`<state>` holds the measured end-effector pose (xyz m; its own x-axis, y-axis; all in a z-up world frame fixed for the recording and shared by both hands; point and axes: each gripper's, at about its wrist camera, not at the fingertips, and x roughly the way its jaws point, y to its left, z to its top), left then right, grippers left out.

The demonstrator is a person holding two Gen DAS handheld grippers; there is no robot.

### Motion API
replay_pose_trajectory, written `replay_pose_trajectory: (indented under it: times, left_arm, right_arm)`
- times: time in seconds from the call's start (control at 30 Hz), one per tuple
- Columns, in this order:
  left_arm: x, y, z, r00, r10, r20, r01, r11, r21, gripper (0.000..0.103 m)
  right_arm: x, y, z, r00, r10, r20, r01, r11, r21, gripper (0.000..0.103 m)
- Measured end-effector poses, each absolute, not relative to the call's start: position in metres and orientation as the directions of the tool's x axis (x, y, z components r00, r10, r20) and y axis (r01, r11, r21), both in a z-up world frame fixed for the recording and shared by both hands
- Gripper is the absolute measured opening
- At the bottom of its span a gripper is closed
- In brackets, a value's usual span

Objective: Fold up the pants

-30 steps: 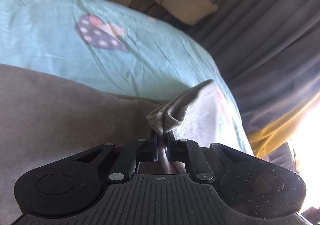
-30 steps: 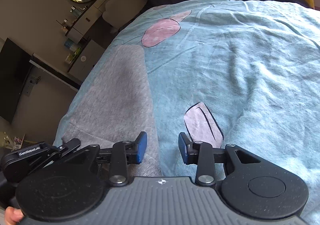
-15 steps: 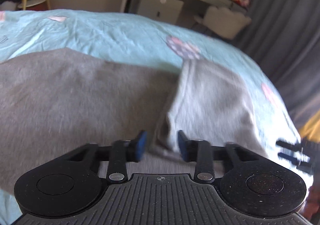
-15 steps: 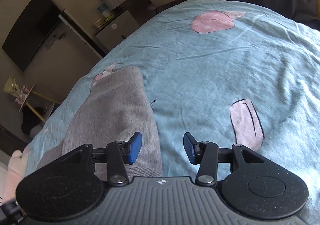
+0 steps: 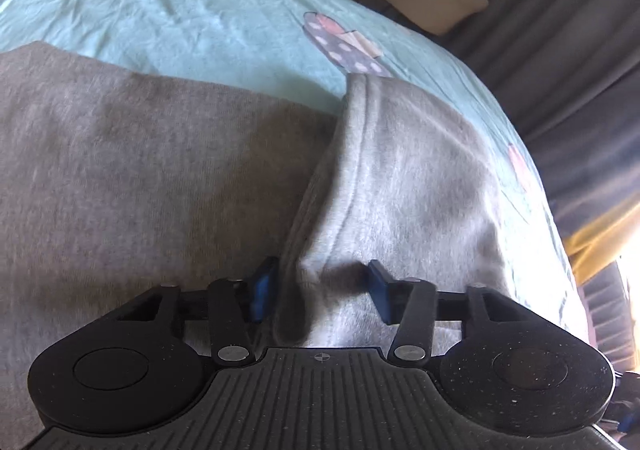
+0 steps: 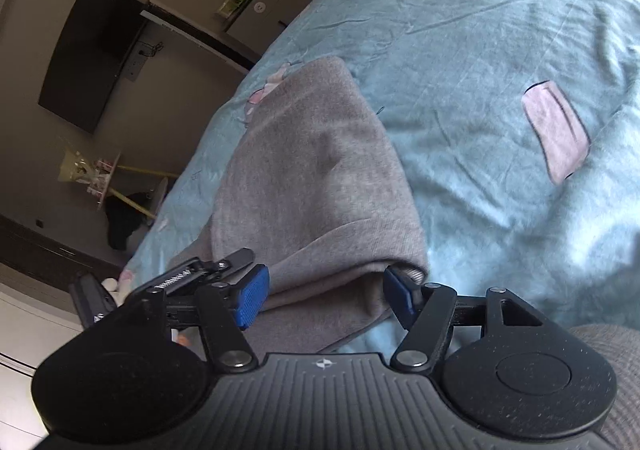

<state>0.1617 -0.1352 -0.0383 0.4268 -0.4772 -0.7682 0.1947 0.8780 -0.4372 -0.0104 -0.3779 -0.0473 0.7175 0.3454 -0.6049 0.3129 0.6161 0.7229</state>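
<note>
bed: light blue bedspread (image 5: 208,10) with pink and grey cartoon prints is spread over the whole surface; it is creased in the right wrist view (image 6: 500,50).
room: grey curtains (image 5: 560,30) and a strip of yellow fabric are seen past the bed's far edge in the left wrist view; a dark wall screen (image 6: 88,54) and a small round side table (image 6: 100,174) are seen in the right wrist view.
pants: grey pants (image 5: 140,170) are laid flat on the bedspread, with a paler part turned over onto them at the right of the left wrist view, its seamed edge running up the middle of the picture. in the right wrist view the pants (image 6: 316,170) are seen as a folded stack with layered edges nearest the camera.
left gripper: left gripper (image 5: 320,290) is held low over the pants; its blue pads stand apart and the jaws are closing. a raised ridge of the paler cloth is seen between them, close to the left pad, and is not pinched.
right gripper: right gripper (image 6: 324,294) is held at the near end of the folded stack; its jaws are opening and stand wide. the stack's edge is seen between the pads without being squeezed; whether the right pad touches the cloth cannot be told.
</note>
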Motion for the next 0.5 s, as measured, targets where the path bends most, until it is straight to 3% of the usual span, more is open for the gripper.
replay_pose_trajectory:
  times: [0.17, 0.3, 0.4, 0.5]
  left_arm:
    - [0.160, -0.124, -0.037, 0.422, -0.504, -0.754, 0.140, 0.858, -0.494, 0.021]
    - [0.147, -0.123, -0.027, 0.460, -0.498, -0.735, 0.164, 0.861, -0.481, 0.016]
    - [0.138, -0.122, -0.018, 0.474, -0.504, -0.722, 0.163, 0.856, -0.491, 0.015]
    - [0.129, -0.121, -0.006, 0.484, -0.512, -0.709, 0.181, 0.852, -0.491, 0.015]
  right_arm:
    - [0.010, -0.368, -0.069, 0.685, 0.342, -0.643, 0.377, 0.590, 0.714, 0.059]
    - [0.008, -0.385, -0.079, 0.765, 0.257, -0.591, 0.458, 0.429, 0.779, 0.045]
    - [0.007, -0.390, -0.085, 0.742, 0.202, -0.639, 0.534, 0.399, 0.745, 0.018]
    - [0.005, -0.389, -0.081, 0.737, 0.185, -0.650, 0.539, 0.420, 0.730, 0.015]
